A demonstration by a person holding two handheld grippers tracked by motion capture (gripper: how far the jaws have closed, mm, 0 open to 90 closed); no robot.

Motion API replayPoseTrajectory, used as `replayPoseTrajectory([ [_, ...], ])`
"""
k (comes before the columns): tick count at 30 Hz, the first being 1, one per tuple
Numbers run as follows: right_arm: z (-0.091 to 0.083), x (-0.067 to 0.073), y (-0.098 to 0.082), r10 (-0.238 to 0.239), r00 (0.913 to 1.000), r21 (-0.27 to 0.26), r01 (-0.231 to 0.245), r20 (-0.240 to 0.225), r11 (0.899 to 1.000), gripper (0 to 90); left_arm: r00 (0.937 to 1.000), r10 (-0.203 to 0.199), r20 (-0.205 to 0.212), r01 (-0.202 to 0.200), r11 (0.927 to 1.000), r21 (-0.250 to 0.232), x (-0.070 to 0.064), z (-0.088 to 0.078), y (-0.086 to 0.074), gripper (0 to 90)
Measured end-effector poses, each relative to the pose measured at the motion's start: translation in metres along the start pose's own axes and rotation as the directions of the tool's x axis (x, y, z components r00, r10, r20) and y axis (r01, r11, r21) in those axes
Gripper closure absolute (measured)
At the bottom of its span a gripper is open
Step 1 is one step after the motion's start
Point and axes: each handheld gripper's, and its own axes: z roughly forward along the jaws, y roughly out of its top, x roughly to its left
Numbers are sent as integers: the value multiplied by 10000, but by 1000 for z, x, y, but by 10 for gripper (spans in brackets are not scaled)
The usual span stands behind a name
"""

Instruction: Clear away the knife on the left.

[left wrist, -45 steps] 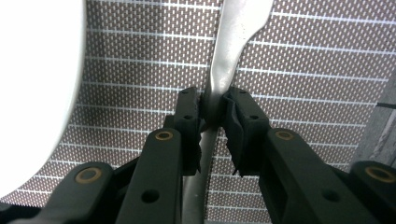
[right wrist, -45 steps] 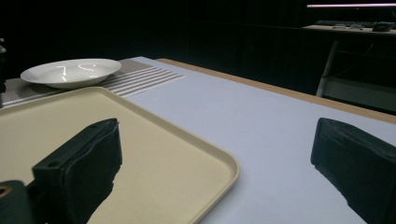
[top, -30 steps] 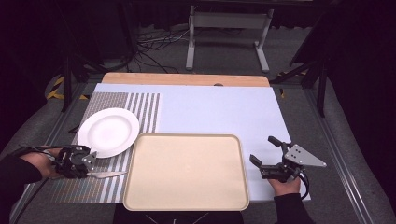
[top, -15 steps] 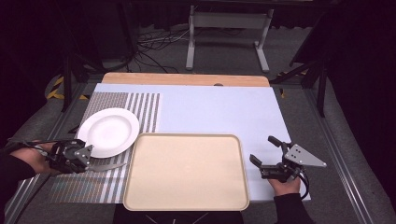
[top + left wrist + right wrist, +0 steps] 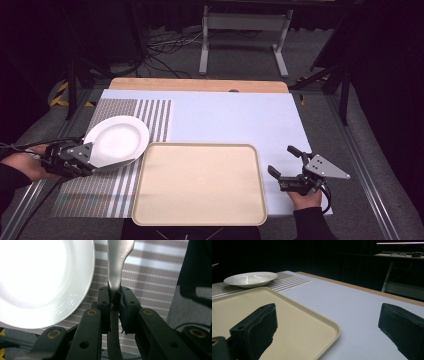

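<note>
1. Since a second ago, the left gripper (image 5: 82, 159) has risen off the striped mat and carried the silver utensil (image 5: 117, 262) up with it; that piece lay flat on the stripes beside the tray earlier and is now clear of them.
2. Held by its handle, the silver utensil is pinched between the black pads (image 5: 124, 305) of the left gripper, whose jaws are drawn in close on it; in the left gripper view its broader metal part runs forward past the jaw tips, over the stripes.
3. From the high view the utensil is hard to make out against the white plate (image 5: 118, 140), so its kind cannot be told.
4. Just beside the left gripper sits the white plate, resting on the striped mat (image 5: 154, 113).
5. Right of the plate lies the beige tray (image 5: 200, 184), bare, on the pale blue tabletop (image 5: 235, 117).
6. At the tray's right edge the right gripper (image 5: 289, 168) rests in the same spot as before, its jaws spread wide apart with nothing between them.
</note>
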Motion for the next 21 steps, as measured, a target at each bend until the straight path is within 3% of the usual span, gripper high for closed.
replayPoseTrajectory([
  [2,0,0,0,18,10000,-10,-18,-6,10000,28,9996,-269,-50,268,9993,-265,-1,-4,1,804],
  [5,0,0,0,41,10000,-26,-41,-21,10000,28,9999,-129,-113,124,9989,-461,-2,-8,4,804],
  [10,0,0,0,41,10000,-7,-41,-14,10000,28,9969,-771,129,779,9936,-812,0,-12,7,804],
  [13,0,-1,0,53,10000,-12,-53,-14,10000,28,9886,-1407,531,1453,9849,-947,4,-12,8,804],
  [16,0,-1,0,33,10000,-7,-33,-40,10000,28,9817,-1745,765,1819,9779,-1033,4,-13,11,803],
  [18,0,-1,0,42,10000,2,-42,-38,10000,28,9815,-1770,724,1843,9766,-1105,4,-14,12,803],
  [21,0,-1,0,60,10000,4,-60,-38,10000,28,9730,-2143,861,2240,9663,-1267,5,-15,14,803],
])
